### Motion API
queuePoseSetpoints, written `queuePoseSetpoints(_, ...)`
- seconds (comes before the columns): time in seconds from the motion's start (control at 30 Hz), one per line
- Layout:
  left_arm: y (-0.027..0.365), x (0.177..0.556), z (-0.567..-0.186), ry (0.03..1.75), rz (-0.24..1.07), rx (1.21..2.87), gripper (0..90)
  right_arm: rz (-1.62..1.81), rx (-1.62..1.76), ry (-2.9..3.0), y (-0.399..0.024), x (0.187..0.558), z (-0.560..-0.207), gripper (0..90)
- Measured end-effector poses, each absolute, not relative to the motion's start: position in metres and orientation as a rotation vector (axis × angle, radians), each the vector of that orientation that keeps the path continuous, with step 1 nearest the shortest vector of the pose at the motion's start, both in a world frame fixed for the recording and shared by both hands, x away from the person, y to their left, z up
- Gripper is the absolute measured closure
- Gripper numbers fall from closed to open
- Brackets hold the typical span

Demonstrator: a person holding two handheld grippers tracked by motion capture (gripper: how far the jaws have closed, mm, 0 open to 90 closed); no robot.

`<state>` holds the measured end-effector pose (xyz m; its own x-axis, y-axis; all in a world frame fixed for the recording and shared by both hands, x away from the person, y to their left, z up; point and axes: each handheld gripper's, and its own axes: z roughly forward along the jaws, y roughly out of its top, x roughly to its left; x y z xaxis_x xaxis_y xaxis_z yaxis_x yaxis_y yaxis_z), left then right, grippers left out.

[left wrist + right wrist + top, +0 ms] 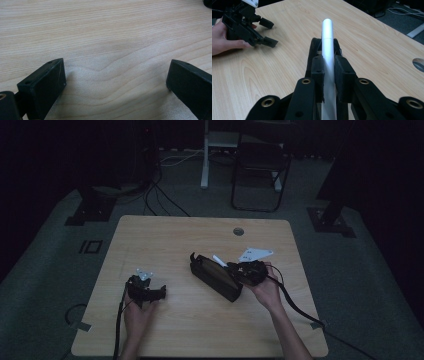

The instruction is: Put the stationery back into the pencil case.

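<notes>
My right gripper (231,266) is shut on a white pen (219,260), which sticks out up and to the left. It hovers over a long black case (216,277) lying aslant at the middle of the wooden table (165,235). In the right gripper view the pen (327,40) runs straight out between the shut jaws (329,67), with the dark case (313,47) just beneath. My left gripper (161,292) rests at the table's left with nothing in it. Its jaws (116,77) stand wide apart over bare wood. The right gripper view also shows the left gripper (269,33), open, in a hand.
A round cable hole (238,231) sits near the table's far edge. Beyond the table stand a dark folding chair (260,170) and a white post (205,155), with cables on the grey floor. The room is dim.
</notes>
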<state>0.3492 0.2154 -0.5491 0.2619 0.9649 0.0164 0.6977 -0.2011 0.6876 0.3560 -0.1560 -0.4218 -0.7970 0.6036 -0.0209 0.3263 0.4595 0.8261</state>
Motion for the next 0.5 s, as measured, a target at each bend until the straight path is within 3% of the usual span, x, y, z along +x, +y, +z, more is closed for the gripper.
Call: queuePoseSetpoints(0.5, 0.215, 0.349, -0.549, 1.5, 0.617, 1.972, 2.8, 1.26, 0.818, 2.421, -0.15, 0.369, -0.428, 78.9)
